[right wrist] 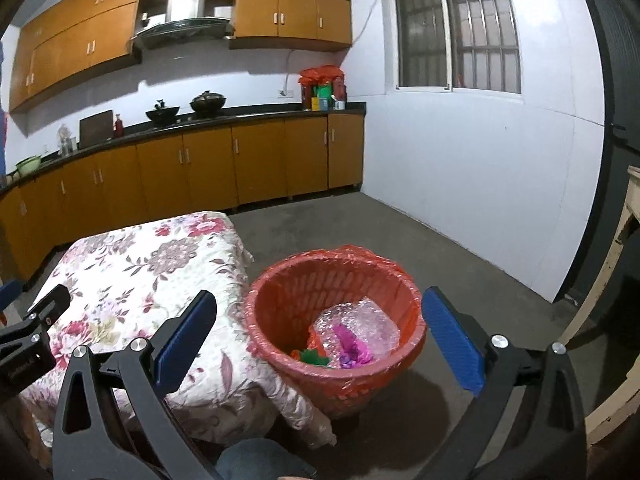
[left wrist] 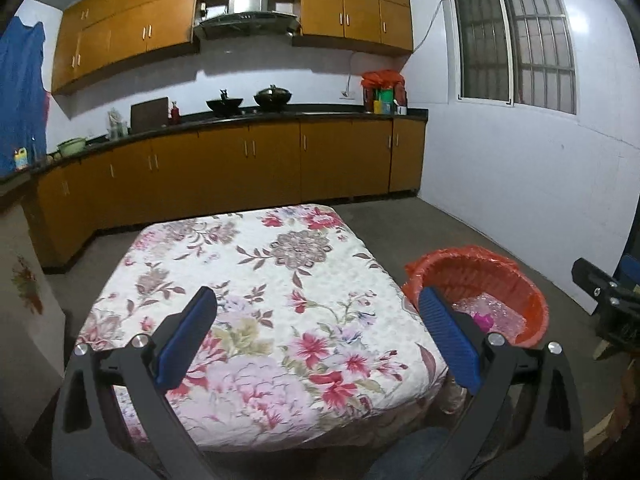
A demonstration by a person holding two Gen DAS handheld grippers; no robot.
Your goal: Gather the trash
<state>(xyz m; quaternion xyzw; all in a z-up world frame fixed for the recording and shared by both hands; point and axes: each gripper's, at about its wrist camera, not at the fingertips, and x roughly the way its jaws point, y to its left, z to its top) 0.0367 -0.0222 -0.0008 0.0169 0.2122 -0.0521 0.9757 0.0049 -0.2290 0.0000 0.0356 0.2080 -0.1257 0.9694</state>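
A red plastic waste basket [right wrist: 280,308] lined with a red bag stands on the floor right of the table; it also shows in the left wrist view [left wrist: 532,304]. Inside lie crumpled bubble wrap [right wrist: 368,320], a magenta scrap [right wrist: 348,340] and a green scrap [right wrist: 314,356]. My left gripper [left wrist: 316,300] is open and empty above the floral tablecloth [left wrist: 256,280]. My right gripper [right wrist: 320,304] is open and empty, held above the basket's near side. The left gripper's body [right wrist: 28,344] shows at the left edge of the right wrist view.
The floral-covered table [right wrist: 132,280] stands left of the basket. Orange kitchen cabinets [left wrist: 240,168] and a dark counter with two woks [left wrist: 248,100] run along the far wall. A white wall with a barred window [left wrist: 516,40] is on the right. Concrete floor [right wrist: 440,248] surrounds the basket.
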